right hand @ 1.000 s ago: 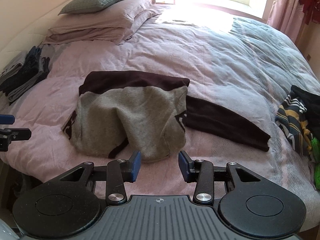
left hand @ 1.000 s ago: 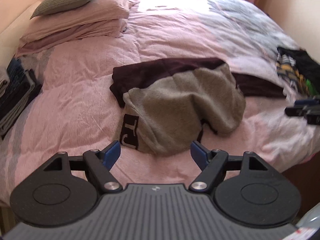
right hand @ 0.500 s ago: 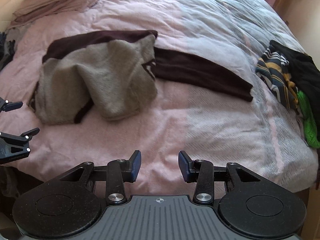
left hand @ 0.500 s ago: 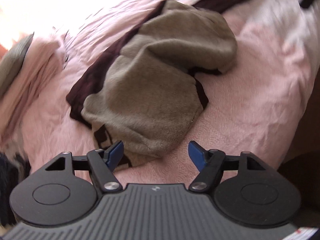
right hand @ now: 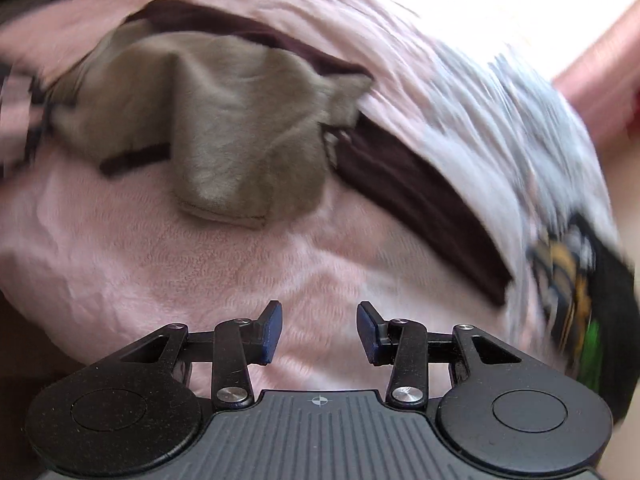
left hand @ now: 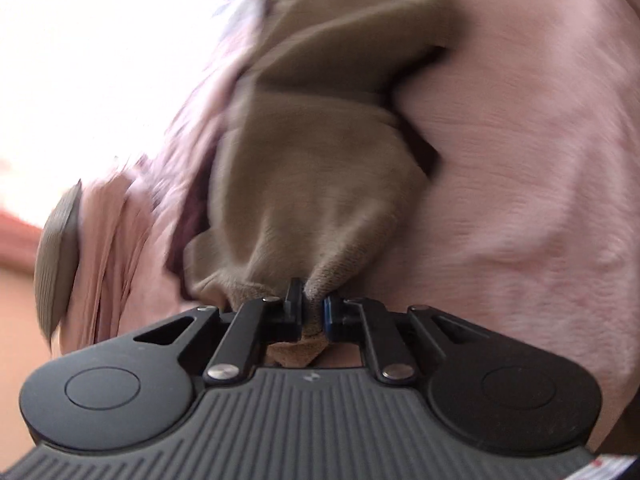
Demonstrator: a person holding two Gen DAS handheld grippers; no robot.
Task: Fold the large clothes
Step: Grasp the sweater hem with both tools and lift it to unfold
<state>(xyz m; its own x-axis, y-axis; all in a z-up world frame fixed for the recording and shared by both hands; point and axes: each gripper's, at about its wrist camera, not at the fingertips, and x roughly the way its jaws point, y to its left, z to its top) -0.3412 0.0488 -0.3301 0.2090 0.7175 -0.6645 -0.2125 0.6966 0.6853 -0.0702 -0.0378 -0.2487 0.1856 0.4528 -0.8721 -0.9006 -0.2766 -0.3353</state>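
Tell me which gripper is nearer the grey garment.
Left. The left gripper is shut on an edge of the grey garment. The right gripper is open over bare bedding, short of the garment's near hem.

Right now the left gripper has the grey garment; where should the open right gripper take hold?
Take the near hemmed corner of the grey garment, probably. That flap lies flat on the pink bedcover, pointing toward the right gripper, so come in low from the bed's near edge. The left gripper pinches another edge.
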